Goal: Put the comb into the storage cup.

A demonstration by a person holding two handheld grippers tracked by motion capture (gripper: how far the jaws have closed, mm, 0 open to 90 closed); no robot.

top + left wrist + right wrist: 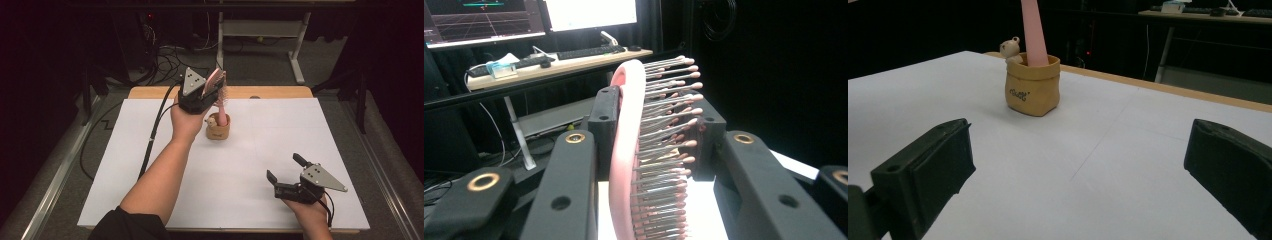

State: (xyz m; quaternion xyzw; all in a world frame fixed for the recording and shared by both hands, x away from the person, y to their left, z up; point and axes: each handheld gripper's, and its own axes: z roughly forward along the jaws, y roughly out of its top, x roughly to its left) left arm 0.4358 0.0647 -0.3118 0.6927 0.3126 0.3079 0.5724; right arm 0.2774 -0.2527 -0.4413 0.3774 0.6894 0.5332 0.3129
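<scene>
The left gripper [212, 85] is clenched on the head of a pink hairbrush [629, 150], one jaw against the smooth back and the other against the bristle tips, and it holds the brush upright with the handle pointing down into a small tan pot [218, 127] that stands near the far middle of the white-covered desk [150, 175]. In the right gripper view the pink handle [1034, 35] already sits inside the pot's mouth, beside a little bear figure [1011, 50] on the rim; how deep the handle reaches cannot be told. The right gripper [285, 172] rests well apart at the near right of the desk, its jaws spread wide and holding nothing. The main risk, as I judge it, is the pot: it looks light and squat, while the brush is long and heavy at the top, so letting go with the handle leaning on the rim could tip the pot over or let the brush topple out. Pressing down off-centre might also slide the pot across the smooth sheet. The grip itself is a second concern, since flexible bristles give under one jaw and the head could twist or slip before release.
</scene>
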